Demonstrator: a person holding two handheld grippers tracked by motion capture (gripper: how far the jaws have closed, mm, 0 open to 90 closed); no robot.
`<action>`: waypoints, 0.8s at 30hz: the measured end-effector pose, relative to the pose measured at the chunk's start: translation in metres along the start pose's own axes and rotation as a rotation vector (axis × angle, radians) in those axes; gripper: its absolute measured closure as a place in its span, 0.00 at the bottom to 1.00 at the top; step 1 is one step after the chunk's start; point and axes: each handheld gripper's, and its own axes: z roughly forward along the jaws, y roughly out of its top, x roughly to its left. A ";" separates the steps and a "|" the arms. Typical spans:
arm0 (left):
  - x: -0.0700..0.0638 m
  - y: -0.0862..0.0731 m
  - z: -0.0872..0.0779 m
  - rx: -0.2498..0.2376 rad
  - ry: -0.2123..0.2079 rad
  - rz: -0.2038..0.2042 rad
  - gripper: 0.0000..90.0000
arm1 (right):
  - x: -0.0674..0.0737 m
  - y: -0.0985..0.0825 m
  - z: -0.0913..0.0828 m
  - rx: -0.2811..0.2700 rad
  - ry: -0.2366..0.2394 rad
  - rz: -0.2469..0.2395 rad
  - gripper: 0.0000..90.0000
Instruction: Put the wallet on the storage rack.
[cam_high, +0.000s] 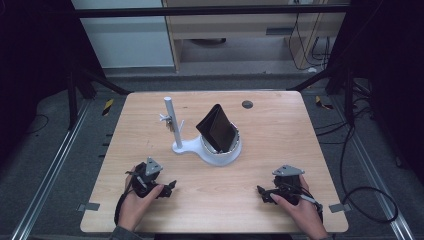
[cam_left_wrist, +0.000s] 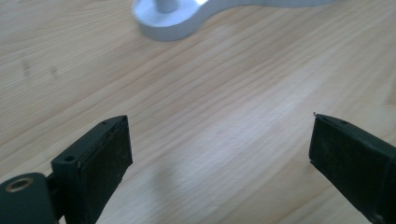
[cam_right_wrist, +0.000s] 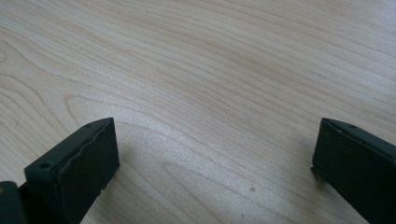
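High view: the black wallet (cam_high: 217, 128) stands tilted in the white holder (cam_high: 220, 152) at mid-table, beside its post (cam_high: 171, 120). The left gripper (cam_high: 171, 186) and right gripper (cam_high: 260, 191) rest on the table (cam_high: 280, 125) near the person, well apart from it.

Left gripper view: jaws spread wide, empty; the holder's base (cam_left_wrist: 173, 21) lies ahead. Approach low and straight.

Right gripper view: jaws wide, nothing held. Probably steady the holder first, since the wallet's seating is hard to judge.
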 end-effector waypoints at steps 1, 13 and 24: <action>0.004 -0.001 -0.001 -0.009 0.012 -0.015 0.06 | 0.000 0.000 0.000 0.000 0.000 0.000 0.01; 0.034 -0.016 0.006 -0.010 0.030 -0.080 0.06 | 0.000 0.000 0.000 0.001 0.000 0.004 0.00; 0.047 -0.027 0.020 -0.005 0.042 -0.156 0.00 | 0.002 0.000 0.000 -0.001 -0.007 0.009 0.00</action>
